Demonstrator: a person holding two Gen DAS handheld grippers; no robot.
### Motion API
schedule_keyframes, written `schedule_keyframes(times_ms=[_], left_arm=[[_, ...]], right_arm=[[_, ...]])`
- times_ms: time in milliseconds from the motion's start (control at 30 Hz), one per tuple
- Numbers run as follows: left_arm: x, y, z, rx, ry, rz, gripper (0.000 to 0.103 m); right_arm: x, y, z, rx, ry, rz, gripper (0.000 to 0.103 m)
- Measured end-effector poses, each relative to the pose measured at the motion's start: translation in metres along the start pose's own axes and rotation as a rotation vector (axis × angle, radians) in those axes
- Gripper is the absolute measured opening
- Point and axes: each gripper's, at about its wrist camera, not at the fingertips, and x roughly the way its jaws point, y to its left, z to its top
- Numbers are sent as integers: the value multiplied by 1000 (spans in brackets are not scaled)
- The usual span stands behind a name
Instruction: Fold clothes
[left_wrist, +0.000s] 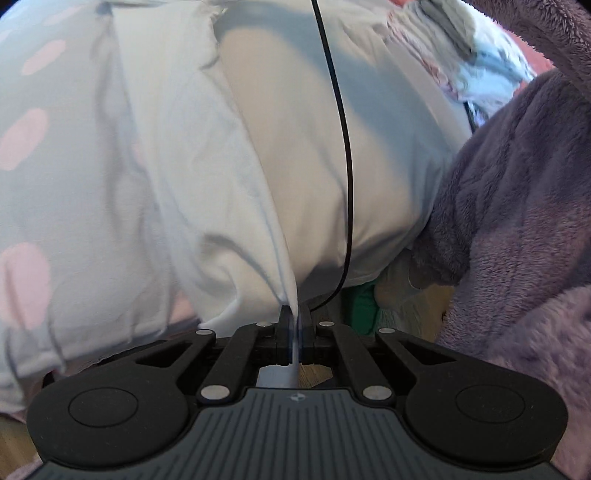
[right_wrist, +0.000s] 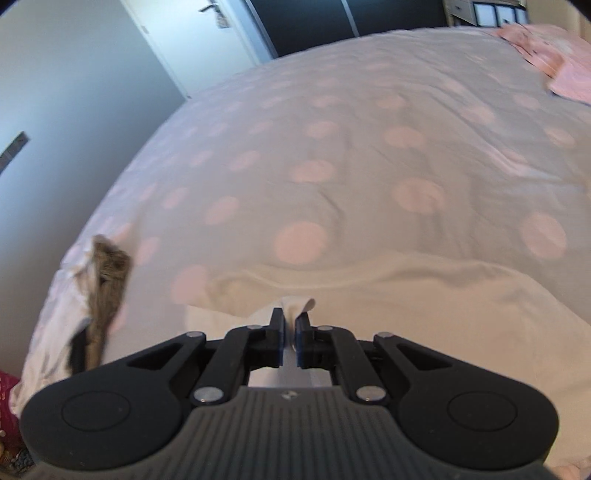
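Observation:
A white garment (left_wrist: 229, 177) lies stretched over the dotted bedcover. In the left wrist view my left gripper (left_wrist: 294, 314) is shut on a pinched fold of its edge, and the cloth rises taut from the jaws. The same white garment (right_wrist: 406, 306) shows in the right wrist view along the near edge of the bed. My right gripper (right_wrist: 290, 318) is shut on a bunched corner of it, a small flap sticking up past the fingertips.
The bedcover (right_wrist: 332, 147) is grey with pink dots. A purple fleece sleeve (left_wrist: 524, 229) fills the right of the left wrist view, and a thin black cable (left_wrist: 343, 147) hangs across it. A brown-grey cloth (right_wrist: 107, 280) lies at the bed's left edge, pink folded items (right_wrist: 554, 59) far right.

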Motion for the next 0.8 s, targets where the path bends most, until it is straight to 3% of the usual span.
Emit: schedule_keyframes(times_ms=[133,267,367,433,600,800], left_arm=[[22,0,3,1,66,10,0],[36,5,3,-16,99,8,0],[39,6,2,-19,103,2,0],[37,4,-1,-15,95,3,0],[23,-4,-9,1,51,10,0],[-1,-19,-20,36,-21,45,0]], right_arm=[[22,-42,-19,69,32,-54,7],[35,-66,-31,97,48,-46,8],[40,-75,-37,102,48,-35,21],[36,-75,-41,83,39,-39,30],[9,-65,-56,13,14,-13,34],[-37,-27,-93,-83,28,95,37]])
